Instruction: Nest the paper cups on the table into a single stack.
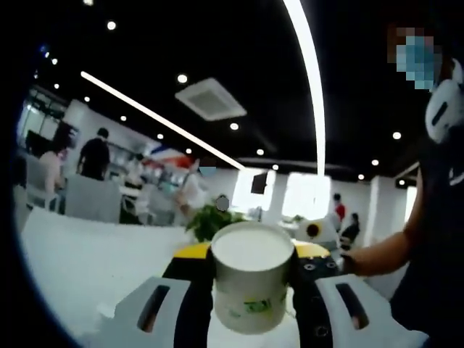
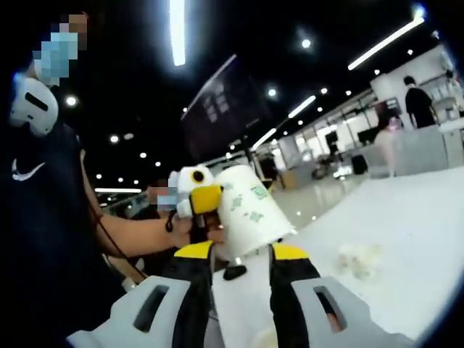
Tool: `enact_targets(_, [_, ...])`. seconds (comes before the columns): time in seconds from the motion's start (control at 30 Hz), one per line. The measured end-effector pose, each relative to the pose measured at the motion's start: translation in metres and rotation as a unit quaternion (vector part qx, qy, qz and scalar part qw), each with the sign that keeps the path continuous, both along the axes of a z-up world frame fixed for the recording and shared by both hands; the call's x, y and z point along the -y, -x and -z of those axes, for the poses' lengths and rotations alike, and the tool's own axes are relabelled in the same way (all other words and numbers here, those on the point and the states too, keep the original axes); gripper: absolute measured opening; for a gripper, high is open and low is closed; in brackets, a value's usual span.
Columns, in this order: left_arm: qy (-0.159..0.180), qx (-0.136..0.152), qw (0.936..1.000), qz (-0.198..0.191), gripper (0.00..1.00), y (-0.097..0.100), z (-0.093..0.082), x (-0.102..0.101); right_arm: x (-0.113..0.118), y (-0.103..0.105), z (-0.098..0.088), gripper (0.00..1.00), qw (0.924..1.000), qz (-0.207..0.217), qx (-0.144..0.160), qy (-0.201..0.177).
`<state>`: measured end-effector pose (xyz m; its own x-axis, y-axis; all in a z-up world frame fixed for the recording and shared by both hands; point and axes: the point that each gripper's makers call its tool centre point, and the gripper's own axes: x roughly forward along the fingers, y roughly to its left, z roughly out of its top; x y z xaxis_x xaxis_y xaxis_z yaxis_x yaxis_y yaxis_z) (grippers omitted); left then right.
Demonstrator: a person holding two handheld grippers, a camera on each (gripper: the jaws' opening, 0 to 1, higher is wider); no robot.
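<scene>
A white paper cup [image 1: 251,290] with green print sits between the jaws of my left gripper [image 1: 251,250], which is shut on its sides. Its round white end faces away from that camera. In the right gripper view the same cup [image 2: 250,210] hangs tilted in the air, with the left gripper's yellow tip [image 2: 205,199] against its left side. My right gripper [image 2: 241,250] stands just below the cup's wider end with a gap between its jaws. I see nothing between them lower down. The right gripper's white and yellow body [image 1: 316,232] shows behind the cup.
A white table [image 2: 406,232] runs off to the right, with a blurred pale object [image 2: 359,259] and a small dark one [image 2: 233,272] on it. A person in a dark shirt [image 2: 43,217] stands close. A green plant [image 1: 210,221] and other people [image 1: 94,156] are further back.
</scene>
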<state>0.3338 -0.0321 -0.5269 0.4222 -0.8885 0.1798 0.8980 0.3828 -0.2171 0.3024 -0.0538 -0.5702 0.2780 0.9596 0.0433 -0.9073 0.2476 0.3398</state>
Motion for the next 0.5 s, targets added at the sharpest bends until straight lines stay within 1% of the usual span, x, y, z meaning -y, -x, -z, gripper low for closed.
enact_targets(0.1, [-0.015, -0.004, 0.9999, 0.006, 0.39, 0.004, 0.007, 0.001, 0.004, -0.001, -0.004, 0.26, 1.0, 0.003, 0.001, -0.005])
enact_targets(0.17, [-0.026, -0.013, 0.9995, 0.014, 0.39, 0.006, 0.014, 0.0, 0.008, -0.002, -0.008, 0.24, 1.0, 0.002, 0.002, -0.008])
enact_targets(0.23, [-0.037, -0.034, 0.9978, 0.043, 0.39, 0.015, 0.023, 0.0, 0.012, 0.0, -0.013, 0.2, 0.9999, -0.006, 0.004, -0.015])
enact_targets(0.3, [-0.041, -0.05, 0.9955, 0.069, 0.39, 0.019, 0.03, -0.002, 0.013, 0.004, -0.018, 0.16, 0.9995, -0.02, 0.004, -0.022])
enact_targets(0.33, [-0.046, -0.055, 0.9943, 0.079, 0.39, 0.022, 0.032, -0.001, 0.012, 0.007, -0.02, 0.14, 0.9994, -0.028, 0.008, -0.02])
enact_targets(0.4, [-0.052, -0.052, 0.993, 0.093, 0.39, 0.026, 0.034, -0.001, 0.009, 0.013, -0.022, 0.11, 0.9986, -0.048, 0.012, -0.015])
enact_targets(0.47, [-0.057, -0.058, 0.9909, 0.107, 0.39, 0.03, 0.035, 0.001, 0.006, 0.017, -0.023, 0.09, 0.998, -0.06, 0.014, -0.015])
enact_targets(0.5, [-0.059, -0.057, 0.9908, 0.108, 0.39, 0.03, 0.035, 0.001, 0.005, 0.019, -0.024, 0.09, 0.9977, -0.065, 0.015, -0.015])
